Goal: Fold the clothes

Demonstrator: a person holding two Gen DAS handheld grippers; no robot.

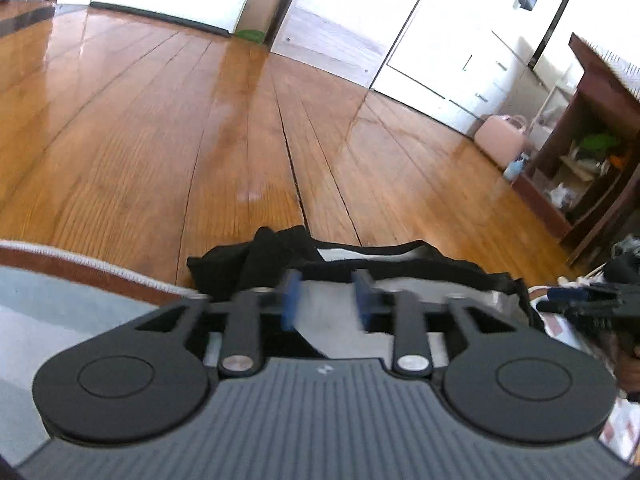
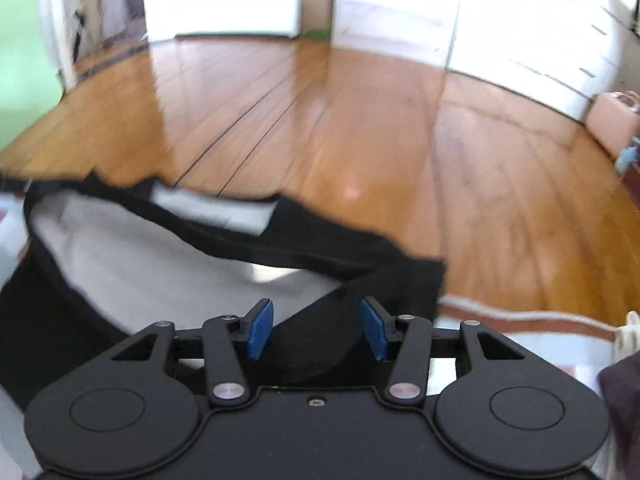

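Observation:
A black garment (image 1: 256,258) with a pale grey inside (image 1: 328,316) lies bunched at the rug's edge, right in front of my left gripper (image 1: 327,300). Its blue pads (image 1: 290,298) stand apart, open, with grey cloth between them. In the right wrist view the same garment (image 2: 192,224) stretches leftward as a black band around a grey inside (image 2: 132,256), blurred. My right gripper (image 2: 317,330) is open, and a fold of black cloth sits between its blue pads (image 2: 260,330). The right gripper (image 1: 580,300) also shows at the right edge of the left wrist view.
A glossy wooden floor (image 1: 240,120) spreads ahead. A light blue rug with a red-brown border (image 1: 80,268) lies under the grippers. A pink case (image 1: 502,140) and a dark wooden shelf unit (image 1: 592,152) stand at the right, with white cabinets (image 1: 460,52) behind.

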